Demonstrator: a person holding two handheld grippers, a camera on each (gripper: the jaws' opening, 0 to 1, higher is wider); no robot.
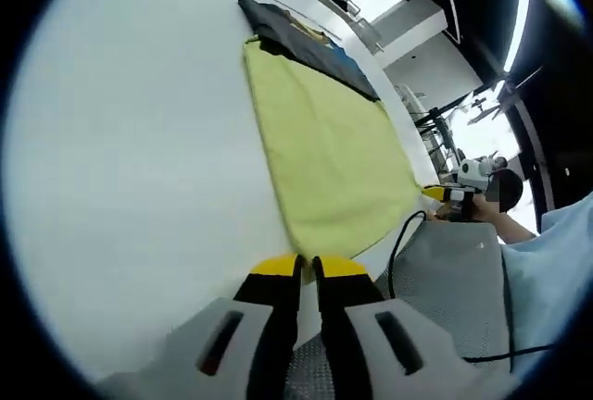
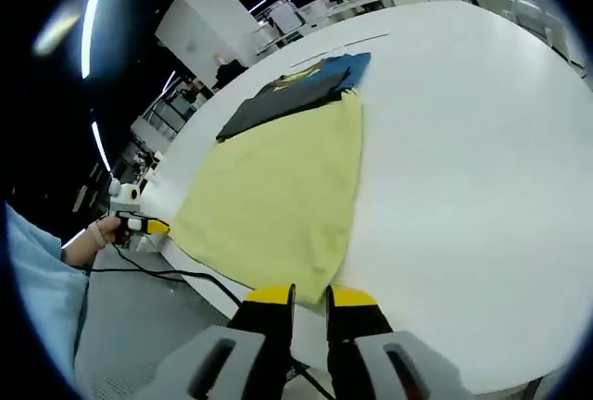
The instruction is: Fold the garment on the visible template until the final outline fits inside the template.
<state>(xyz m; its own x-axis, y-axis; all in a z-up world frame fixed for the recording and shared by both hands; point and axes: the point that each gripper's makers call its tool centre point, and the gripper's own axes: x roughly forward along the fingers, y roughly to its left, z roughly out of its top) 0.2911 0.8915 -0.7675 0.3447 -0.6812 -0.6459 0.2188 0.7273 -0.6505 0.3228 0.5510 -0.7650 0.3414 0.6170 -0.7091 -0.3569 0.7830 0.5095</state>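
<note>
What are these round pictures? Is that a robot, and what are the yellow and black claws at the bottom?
No robot here. A person holds a grabbing tool in each hand, and a little camera rides on each tool, looking forward along its two jaws. That makes the pictures round.

The left gripper view looks along the left gripper; its yellow-tipped jaws sit nearly together at the near edge of the yellow cloth. I cannot tell if they pinch it. The right gripper view looks along the right gripper, whose jaws stand slightly apart at another corner of that cloth.

The cloth lies flat on a big white table. Beyond it lie folded dark clothes.

Each tool also appears in the other's picture, held in the person's hand at the table edge.
</note>
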